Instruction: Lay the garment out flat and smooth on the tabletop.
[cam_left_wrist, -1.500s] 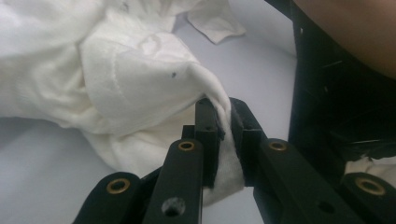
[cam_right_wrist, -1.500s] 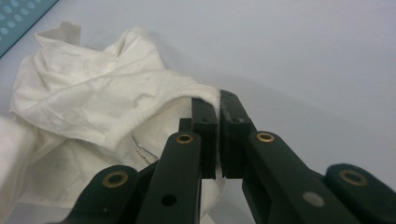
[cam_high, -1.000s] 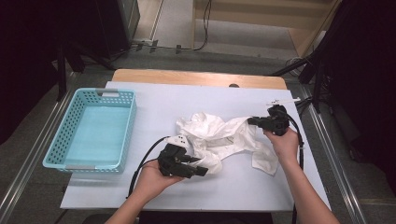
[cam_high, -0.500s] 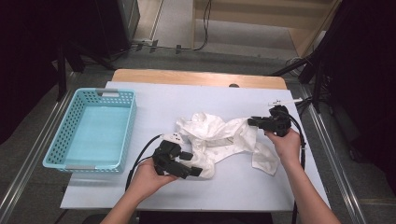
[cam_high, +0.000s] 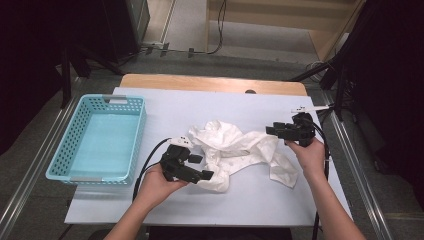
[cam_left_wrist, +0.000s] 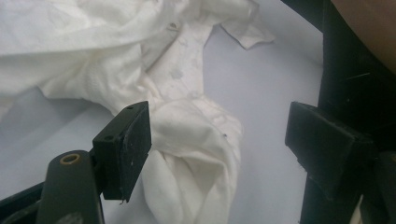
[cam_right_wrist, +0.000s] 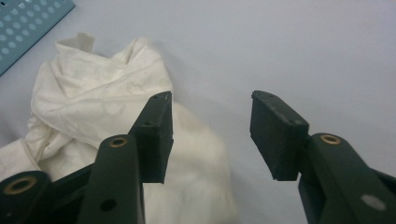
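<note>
1. One white garment (cam_high: 235, 152) of thin, creased cloth lies in a crumpled heap at the centre of the table (cam_high: 260, 200). A row of small buttons runs along one fold in the left gripper view.
2. One turquoise plastic basket (cam_high: 75, 150), rectangular with perforated walls, stands at 9 o'clock of the garment, well apart from it.
3. Two black grippers with blocky flat pads are in the person's hands. The left gripper (cam_high: 202, 167) sits at 7 o'clock of the heap, its jaws spread, with a bunched fold between them touching one pad only.
4. The right gripper (cam_high: 274, 131) hovers at 2 o'clock of the heap. Its jaws have just been opening and stand apart, released, with cloth under one pad.
5. The tabletop is covered by one smooth, pale sheet.
</note>
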